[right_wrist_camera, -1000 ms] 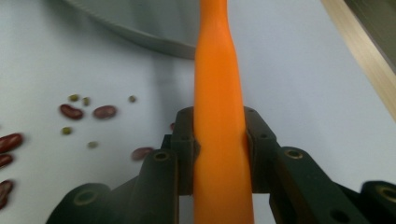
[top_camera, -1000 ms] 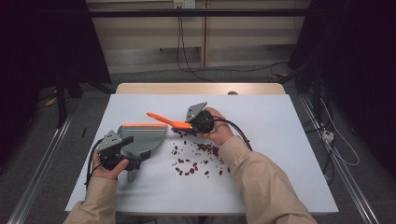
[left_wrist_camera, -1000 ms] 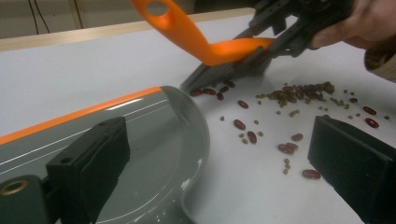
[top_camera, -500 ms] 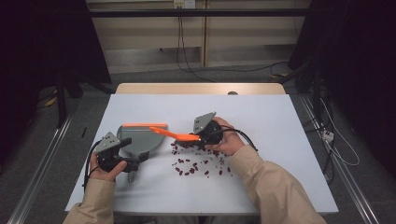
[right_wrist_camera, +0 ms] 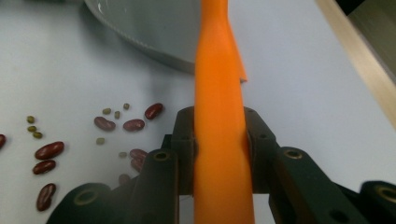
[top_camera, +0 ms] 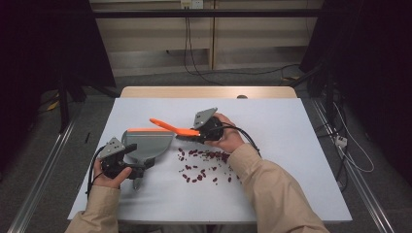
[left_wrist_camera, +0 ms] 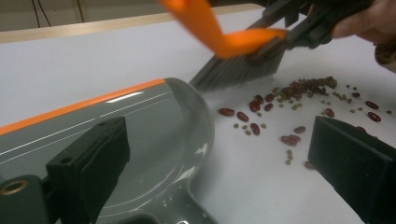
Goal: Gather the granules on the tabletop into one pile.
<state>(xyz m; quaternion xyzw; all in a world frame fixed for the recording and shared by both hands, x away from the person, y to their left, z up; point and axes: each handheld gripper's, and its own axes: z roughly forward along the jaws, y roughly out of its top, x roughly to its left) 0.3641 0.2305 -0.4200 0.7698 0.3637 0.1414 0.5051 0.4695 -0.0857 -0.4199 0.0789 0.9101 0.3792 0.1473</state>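
— Where do the two claws sit?

— The left claw (top_camera: 138,167) is at about 8 o'clock on the white table (top_camera: 301,145), held in the person's left hand (top_camera: 108,174). The right claw (top_camera: 190,135) is near the middle, in the right hand (top_camera: 227,137).

— What does the right one have?

— The orange handle of a small brush (right_wrist_camera: 219,116). In the right gripper view its jaws are closed tight against both sides of that handle, which runs straight up between them. From above, the handle points toward 10 o'clock.

— And the bristles?

— Grey, seen in the left gripper view, angled down to the table just beside the dustpan's edge, at the near end of the bean scatter.

— The left claw?

— In the left gripper view its jaws stand wide apart, one over the pan and one over bare table. The high view puts it at the pan's handle end, but whether it grips the handle I cannot tell.

— Describe the pan.

— A grey dustpan (top_camera: 145,141) with an orange strip along its far lip, lying flat at 9 o'clock from the right claw, its mouth facing the beans.

— The beans?

— Dark red beans (top_camera: 201,165) with small green ones (left_wrist_camera: 287,100) among them — spread loosely over the table at 4 o'clock from the pan, below the right hand. The pan's inside looks bare.
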